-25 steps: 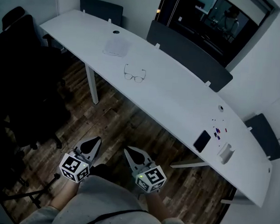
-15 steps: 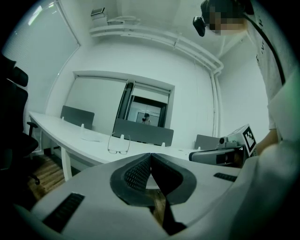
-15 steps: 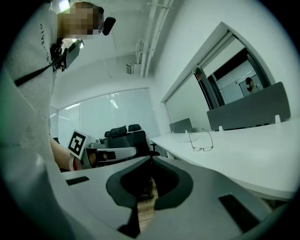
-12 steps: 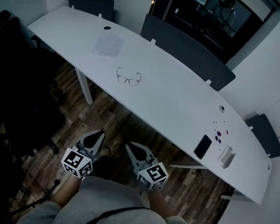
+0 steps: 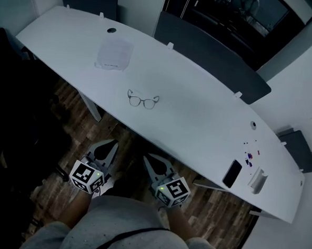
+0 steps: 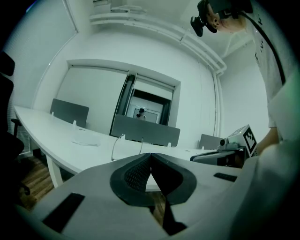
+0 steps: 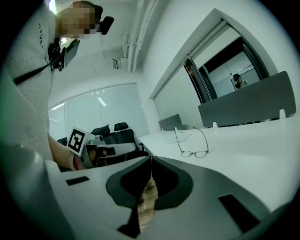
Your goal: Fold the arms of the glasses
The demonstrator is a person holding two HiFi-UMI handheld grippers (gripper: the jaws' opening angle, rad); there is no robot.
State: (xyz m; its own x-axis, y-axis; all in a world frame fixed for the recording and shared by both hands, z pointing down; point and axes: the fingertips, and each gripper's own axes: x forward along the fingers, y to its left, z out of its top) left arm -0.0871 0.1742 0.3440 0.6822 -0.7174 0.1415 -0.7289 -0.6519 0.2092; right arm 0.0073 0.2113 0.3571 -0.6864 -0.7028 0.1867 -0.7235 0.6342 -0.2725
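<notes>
The left hand-held gripper (image 6: 150, 155) has its dark pads pressed together with nothing between them, and the right hand-held gripper (image 7: 151, 159) is likewise closed and empty, only a sliver of wooden floor (image 5: 52, 178) showing behind its jaws. In the head view both are held low in front of the person's body, side by side and a little apart, each with its marker cube nearest the person, tips pointing toward the near edge of the long white surface (image 5: 198, 118) but short of it, over the floor. The glasses (image 5: 143, 100) sit on that surface ahead of the two hand-held grippers and well apart from both, near the front edge, lenses toward the person and both arms spread open, reaching away toward the far side. Farther back and to the left lies a sheet of paper (image 5: 114, 53). Far off at the right end of the surface a dark phone (image 5: 232, 173) lies flat, with a few small coloured bits just beyond it, too small to make out. A grey panel (image 5: 213, 55) stands along the far edge.
</notes>
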